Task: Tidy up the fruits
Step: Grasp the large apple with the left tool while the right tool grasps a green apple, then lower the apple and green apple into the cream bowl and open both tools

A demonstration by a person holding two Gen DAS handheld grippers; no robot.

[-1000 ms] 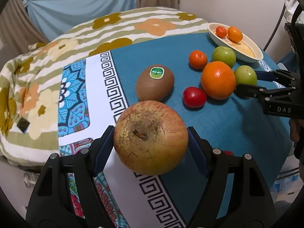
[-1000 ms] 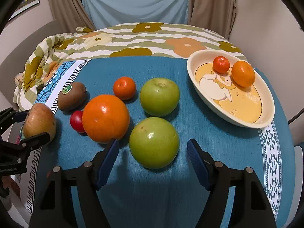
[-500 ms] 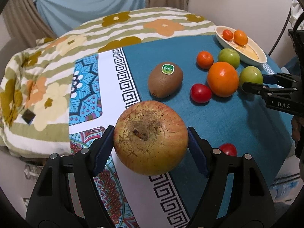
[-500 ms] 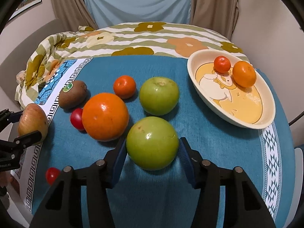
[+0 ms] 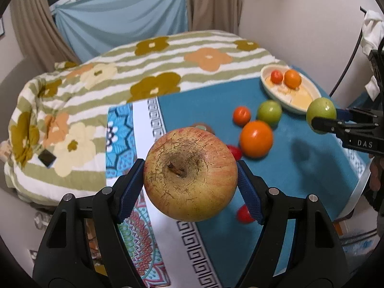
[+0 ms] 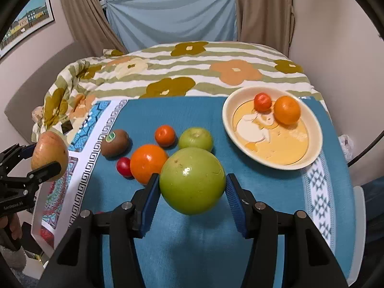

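Left wrist | right gripper (image 5: pixel 322 117) "DAS", fingers clamp green apple (image 5: pixel 321 112) | left gripper (image 5: pixel 190 180) clamps russet apple (image 5: pixel 190 178)

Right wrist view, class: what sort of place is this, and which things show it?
Probably a home bedroom: a bed with a flowered quilt, window curtains, and a framed picture on the wall. Fruit and a bowl sit on a teal cloth.

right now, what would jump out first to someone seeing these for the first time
Two held fruits fill the views: a yellow-red apple clamped in the left gripper, and a green apple clamped in the right gripper, lifted above the blue cloth. Behind, a cream dish holds two small orange fruits.
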